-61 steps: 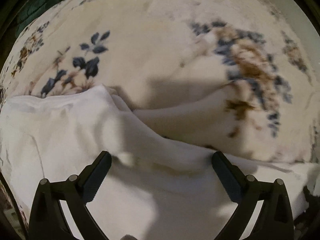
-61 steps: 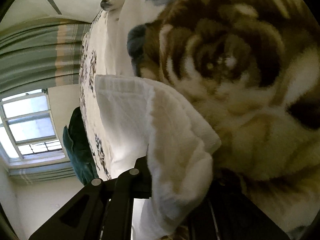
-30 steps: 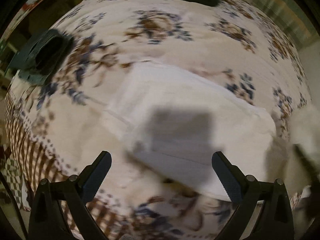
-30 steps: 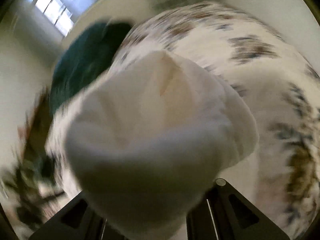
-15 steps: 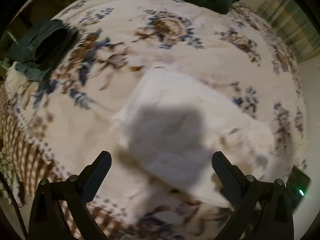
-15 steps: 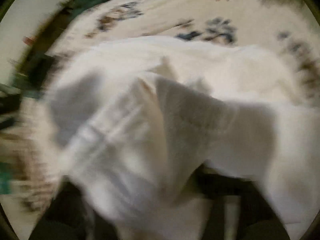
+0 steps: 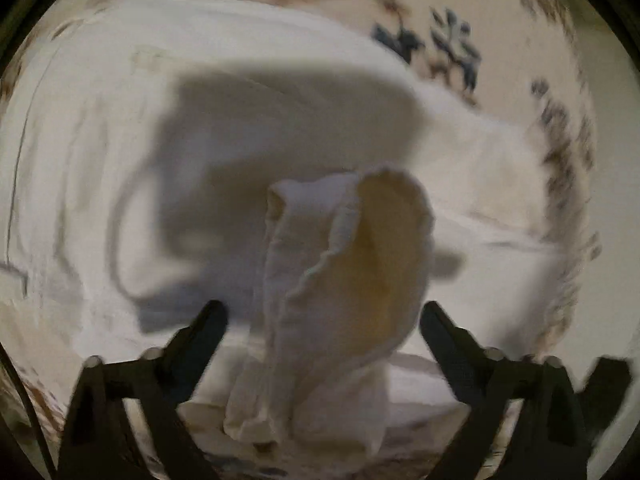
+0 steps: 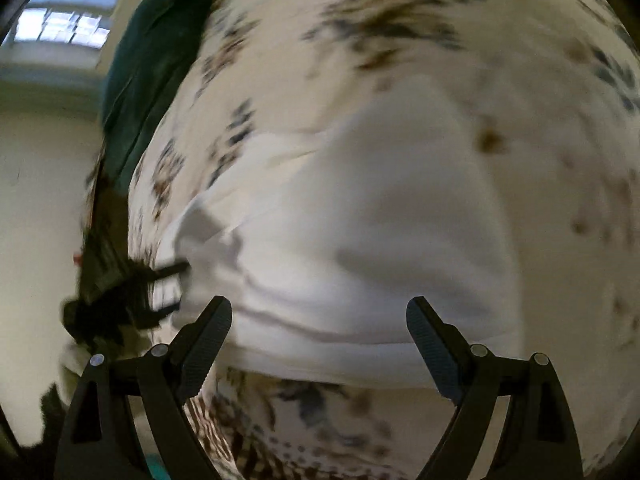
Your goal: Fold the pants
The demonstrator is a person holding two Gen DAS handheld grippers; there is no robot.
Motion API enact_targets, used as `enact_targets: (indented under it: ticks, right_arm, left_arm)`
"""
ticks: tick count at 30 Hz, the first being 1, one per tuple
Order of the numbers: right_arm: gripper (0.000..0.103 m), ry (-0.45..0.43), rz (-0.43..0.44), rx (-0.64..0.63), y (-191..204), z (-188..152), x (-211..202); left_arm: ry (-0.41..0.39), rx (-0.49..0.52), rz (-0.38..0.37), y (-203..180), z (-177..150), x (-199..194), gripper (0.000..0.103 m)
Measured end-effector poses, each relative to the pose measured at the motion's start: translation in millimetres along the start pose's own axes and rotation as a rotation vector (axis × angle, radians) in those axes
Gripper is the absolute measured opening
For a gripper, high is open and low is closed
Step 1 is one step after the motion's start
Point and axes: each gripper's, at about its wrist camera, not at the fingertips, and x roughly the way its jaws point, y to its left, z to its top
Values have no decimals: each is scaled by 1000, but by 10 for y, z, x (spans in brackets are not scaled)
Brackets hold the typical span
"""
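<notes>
Here, in the left wrist view, the left gripper (image 7: 322, 316) has its jaws closing, with an upright fold of the white pants (image 7: 348, 280) standing between them, nearer the right-hand jaw; the pads are not yet pressing on it. The rest of the pants spreads ahead over the flowered bed cover (image 7: 520, 40). In the right wrist view, the right gripper (image 8: 320, 316) has its jaws spread wide and bare; the pants (image 8: 360, 220) lie just beyond them on the bed cover (image 8: 400, 20), a dark green cloth (image 8: 152, 64) far off to the left.

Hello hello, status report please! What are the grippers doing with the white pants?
Left hand-held gripper closing around an upstanding fold of the white cotton pants. Right hand-held gripper open, empty, above the pants on the floral bedspread. Nothing in the way.
</notes>
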Motion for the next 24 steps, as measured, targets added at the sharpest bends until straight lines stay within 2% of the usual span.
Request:
enact_targets:
  ticks: [1,2,3,4,6,9,10,11,13,15,16,17,19,20,21,23,24]
  right_arm:
    - [91,-5,1,11,-44,52,-7]
    - [91,-11,2,25,-112,60,-11]
    - [91,-17,4,36,-146,78,-9]
    - [91,-21,9,40,-149,91,4]
    - [91,-35,15,50,-188,105,-3]
    - [91,-54,24,59,-194,144,-6]
    - [91,-63,28,59,-197,156,-29]
    - [91,-65,33,58,-203,153,-61]
    - [91,-63,25,54,-196,154,-84]
    - [91,-47,4,46,-183,167,-69]
    - [91,-38,-19,43,-173,163,-68]
    - [91,-32,-29,46,-159,161,-62]
    - [91,-20,-41,58,-157,130,-78]
    - [91,-5,-80,60,-159,101,-66]
    - [91,12,-120,58,-162,81,-37]
    - [91,46,-208,49,-180,31,33]
    - [91,82,-272,53,-218,-17,86]
  left_arm:
    - [-21,56,48,-74,-17,10,50]
    - [-34,83,60,-113,-32,-4,38]
    - [-61,118,58,-169,-57,-65,22]
    - [-94,133,46,-204,-78,-140,10]
    - [-178,169,38,-294,-119,-346,9]
    - [-353,257,39,-465,-172,-805,8]
    - [-362,259,45,-459,-141,-862,9]
    - [-350,249,45,-417,-105,-860,9]
    - [-266,184,45,-231,-29,-659,16]
    - [-130,106,104,-4,-33,-360,27]
    - [-109,72,90,69,-22,-322,28]
    - [-101,16,16,206,-69,-335,31]
    - [-111,-69,-52,378,-172,-397,51]
    - [-114,-90,-81,416,-218,-405,55]
    - [-103,-96,-49,448,-281,-388,59]
    - [-66,-59,93,475,-386,-281,60]
    - [-57,-47,112,494,-440,-259,63]
